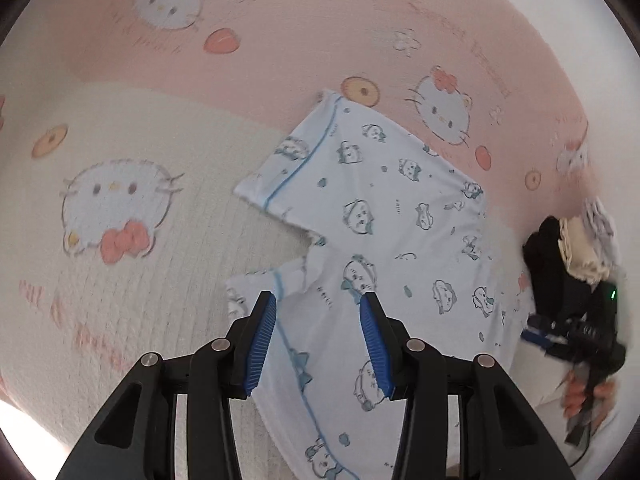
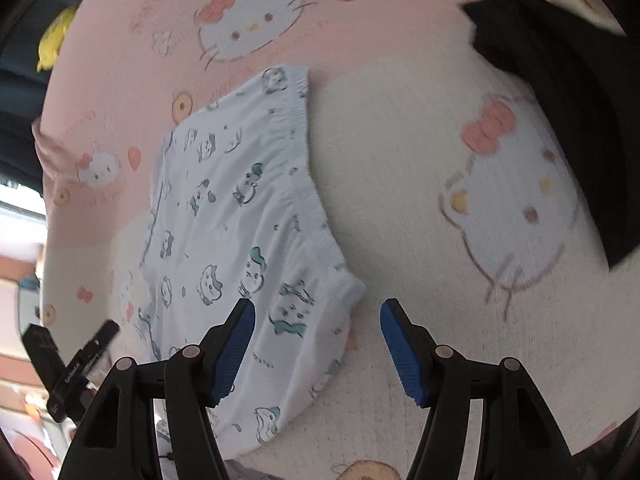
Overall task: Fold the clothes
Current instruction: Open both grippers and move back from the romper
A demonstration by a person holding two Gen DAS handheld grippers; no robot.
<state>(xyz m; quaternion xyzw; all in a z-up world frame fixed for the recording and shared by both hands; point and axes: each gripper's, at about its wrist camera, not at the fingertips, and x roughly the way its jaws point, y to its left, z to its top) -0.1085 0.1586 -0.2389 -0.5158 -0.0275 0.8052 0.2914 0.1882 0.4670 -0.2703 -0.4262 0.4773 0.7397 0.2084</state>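
White shorts (image 1: 380,220) with a blue cartoon print and blue piping lie spread flat on a pink and cream cat-print blanket (image 1: 140,208). My left gripper (image 1: 318,306) is open and empty, hovering over the near leg hem of the shorts. In the right wrist view the shorts (image 2: 232,220) show their elastic waistband along the right edge. My right gripper (image 2: 318,312) is open and empty, above the near waistband corner. The left gripper's body also shows in the right wrist view (image 2: 76,364), at the lower left, and the right gripper's body shows in the left wrist view (image 1: 576,320).
The blanket (image 2: 440,160) covers the whole surface. A pile of black, beige and grey clothes (image 1: 572,248) lies at the right; in the right wrist view the dark fabric (image 2: 560,100) fills the upper right. A yellow soft toy (image 2: 56,40) sits beyond the blanket's far left edge.
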